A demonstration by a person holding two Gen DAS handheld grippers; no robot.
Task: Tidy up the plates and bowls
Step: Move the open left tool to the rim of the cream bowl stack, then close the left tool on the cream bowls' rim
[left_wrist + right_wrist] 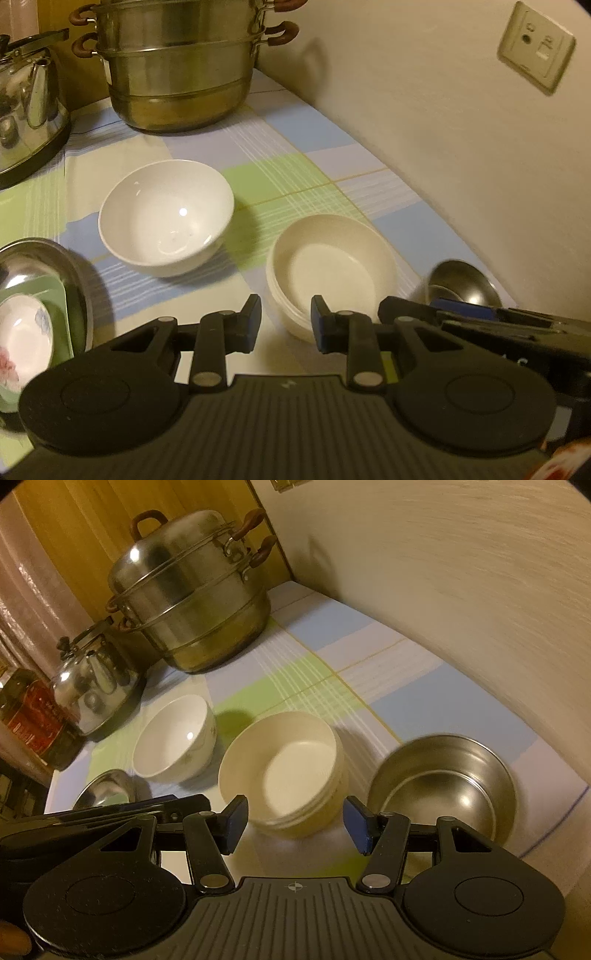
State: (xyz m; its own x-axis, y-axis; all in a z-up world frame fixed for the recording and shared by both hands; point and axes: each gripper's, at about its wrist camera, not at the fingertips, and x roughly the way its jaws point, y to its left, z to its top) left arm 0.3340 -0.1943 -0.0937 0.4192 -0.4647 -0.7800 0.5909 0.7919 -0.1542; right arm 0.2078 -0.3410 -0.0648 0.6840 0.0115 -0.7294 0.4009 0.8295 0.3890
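Note:
A white ceramic bowl (166, 218) (175, 738) stands on the checked cloth. To its right is a stack of cream bowls (332, 269) (284, 771). A steel bowl (443, 794) (461, 284) sits further right near the wall. At the left a steel dish (48, 280) (107, 786) holds a green tray and a flowered plate (22, 343). My left gripper (284, 325) is open and empty, just before the cream stack. My right gripper (295, 823) is open and empty, also before the cream stack.
A large steel steamer pot (177, 74) (192, 602) and a steel kettle (29, 99) (96, 683) stand at the back. A dark jar (33, 716) is at the left. A wall (443, 110) with a socket (535, 55) bounds the right side.

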